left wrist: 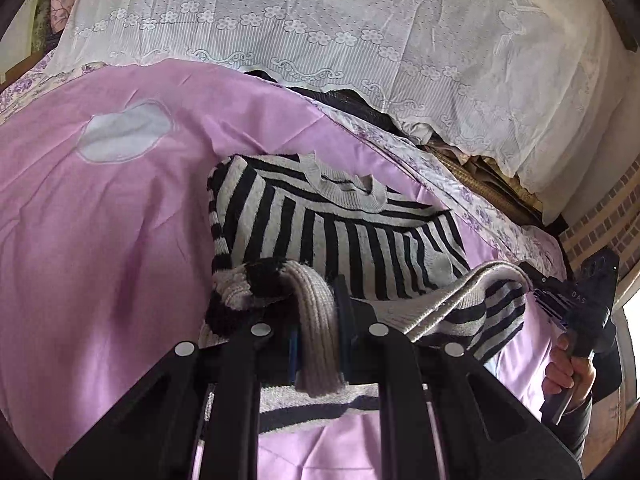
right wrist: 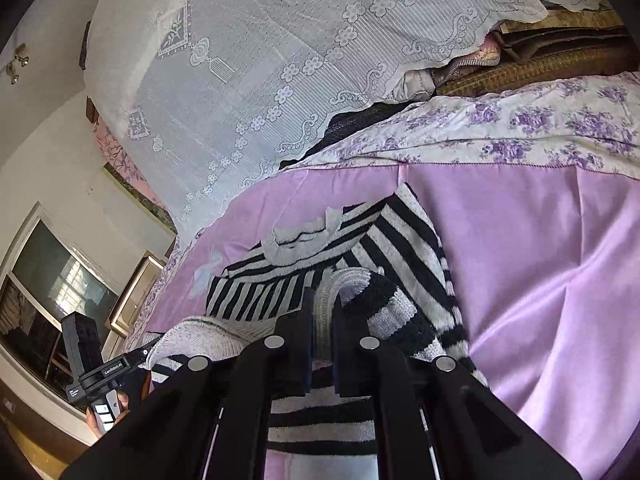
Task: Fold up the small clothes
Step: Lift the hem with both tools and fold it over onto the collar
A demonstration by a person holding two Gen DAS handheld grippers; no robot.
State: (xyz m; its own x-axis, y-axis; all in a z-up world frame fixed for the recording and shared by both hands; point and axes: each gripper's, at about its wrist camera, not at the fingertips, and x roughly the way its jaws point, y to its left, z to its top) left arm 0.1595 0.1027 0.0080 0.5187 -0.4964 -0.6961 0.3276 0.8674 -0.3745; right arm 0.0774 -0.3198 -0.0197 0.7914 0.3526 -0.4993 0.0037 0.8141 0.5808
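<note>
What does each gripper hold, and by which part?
Both hold the striped sweater: left gripper and right gripper each pinch its ribbed hem.

The left gripper [left wrist: 318, 332] is held low with its jaws clamped on a ribbed hem of the sweater [left wrist: 344, 236]. The right gripper [right wrist: 322, 336] is likewise closed on a hem fold, and is gripped by a hand [left wrist: 568, 368].

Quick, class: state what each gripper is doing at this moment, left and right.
Left gripper: shut on the ribbed hem of the striped sweater.
Right gripper: shut on the same sweater's ribbed hem.
</note>
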